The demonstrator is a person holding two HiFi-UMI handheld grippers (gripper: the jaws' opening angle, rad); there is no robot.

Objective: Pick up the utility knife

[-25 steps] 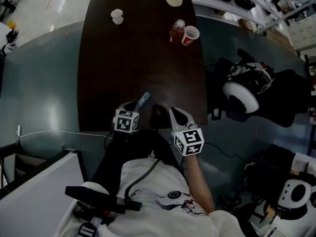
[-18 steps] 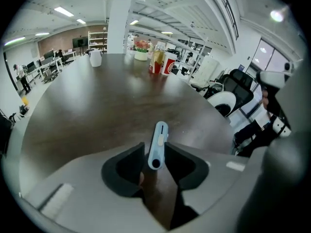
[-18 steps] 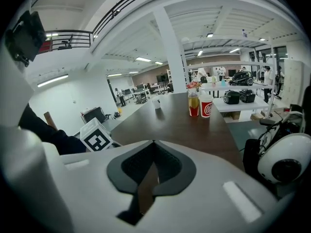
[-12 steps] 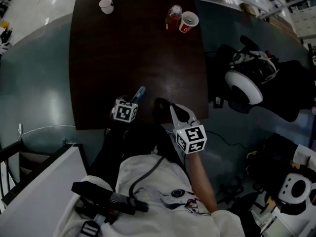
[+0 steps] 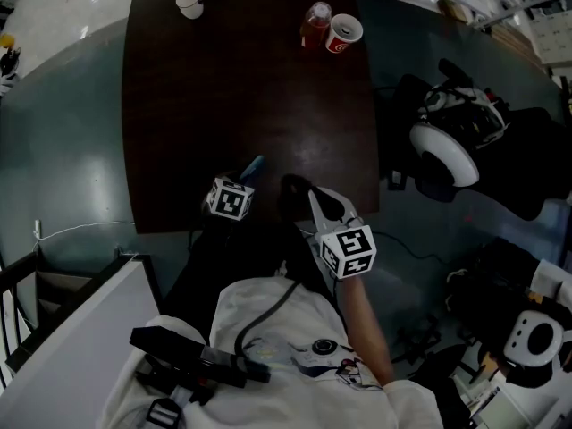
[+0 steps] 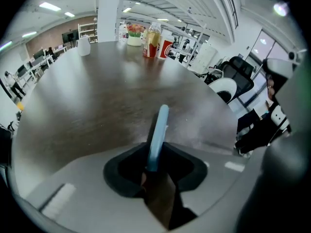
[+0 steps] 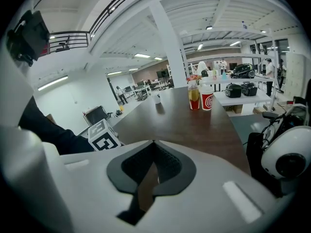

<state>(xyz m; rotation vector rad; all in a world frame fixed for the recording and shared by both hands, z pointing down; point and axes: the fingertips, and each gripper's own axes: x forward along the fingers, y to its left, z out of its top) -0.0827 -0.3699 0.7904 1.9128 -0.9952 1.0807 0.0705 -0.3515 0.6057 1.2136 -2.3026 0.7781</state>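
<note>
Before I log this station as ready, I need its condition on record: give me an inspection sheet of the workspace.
Surface: dark table, no spills seen.
Job's things: blue utility knife at the table's near end, between the fingers of the left gripper.
Clutter: white cup, bottle, red paper cup at the far end.
Grippers: left fingers closing around the knife; right gripper shut, empty.
Cables: white cable on the floor, left; black cable on the person's front.
Surroundings: black chair with a white round device, right.
</note>
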